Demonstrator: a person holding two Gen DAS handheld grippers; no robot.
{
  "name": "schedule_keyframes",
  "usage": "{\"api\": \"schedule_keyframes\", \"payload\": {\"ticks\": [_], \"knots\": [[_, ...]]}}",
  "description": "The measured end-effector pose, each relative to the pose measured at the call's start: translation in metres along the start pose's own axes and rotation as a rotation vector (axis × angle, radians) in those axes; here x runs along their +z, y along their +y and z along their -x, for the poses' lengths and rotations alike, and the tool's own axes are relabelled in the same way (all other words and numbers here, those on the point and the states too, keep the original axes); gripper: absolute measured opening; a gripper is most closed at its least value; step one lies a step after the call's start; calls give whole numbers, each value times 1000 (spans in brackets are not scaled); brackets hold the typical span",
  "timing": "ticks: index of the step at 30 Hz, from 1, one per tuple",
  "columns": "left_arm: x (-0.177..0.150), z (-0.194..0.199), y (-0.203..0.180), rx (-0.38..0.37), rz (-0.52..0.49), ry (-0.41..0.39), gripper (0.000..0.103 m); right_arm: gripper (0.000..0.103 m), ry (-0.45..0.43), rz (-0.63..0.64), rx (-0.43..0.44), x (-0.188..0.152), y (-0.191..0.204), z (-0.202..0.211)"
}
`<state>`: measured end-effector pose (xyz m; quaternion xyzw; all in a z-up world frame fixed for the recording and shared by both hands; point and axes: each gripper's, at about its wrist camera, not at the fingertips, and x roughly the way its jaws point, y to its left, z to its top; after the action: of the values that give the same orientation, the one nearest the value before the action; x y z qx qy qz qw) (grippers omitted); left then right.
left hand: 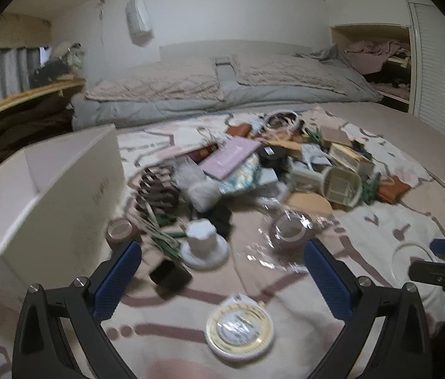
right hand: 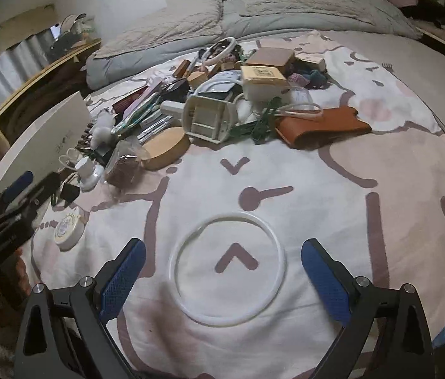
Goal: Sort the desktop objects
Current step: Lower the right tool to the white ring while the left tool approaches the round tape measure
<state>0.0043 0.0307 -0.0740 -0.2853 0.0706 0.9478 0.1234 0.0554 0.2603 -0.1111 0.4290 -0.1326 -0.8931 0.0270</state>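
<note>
My left gripper is open low over the patterned blanket. A round yellow-rimmed tin lies between its fingers, close to the camera. Just ahead are a small black box and a white knob on a round base. Over a thin white ring that lies flat on the blanket, my right gripper is open, one finger on each side. Further back a jumbled pile of desktop objects covers the blanket. Each gripper shows at the edge of the other's view: left gripper, right gripper.
A long white box stands at the left, with brown tape rolls beside it. An orange leather pouch, a white basket and a round wooden lid front the pile. Grey bedding lies behind.
</note>
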Motion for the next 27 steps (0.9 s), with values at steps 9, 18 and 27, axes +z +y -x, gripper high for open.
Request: {"api": "schedule_keyframes", "payload": {"ticks": [9,18,27], "knots": [[-13,-8,0,-29,38,73,103,99,9,138,-55,-10,28,-14],[-27,-16,1,-91,85,144,103,99,-7,173,-98,-15,29,-21],[-36,-32,2,-102,126,216,103,99,-27,161,-74,-18,28,-18]]}}
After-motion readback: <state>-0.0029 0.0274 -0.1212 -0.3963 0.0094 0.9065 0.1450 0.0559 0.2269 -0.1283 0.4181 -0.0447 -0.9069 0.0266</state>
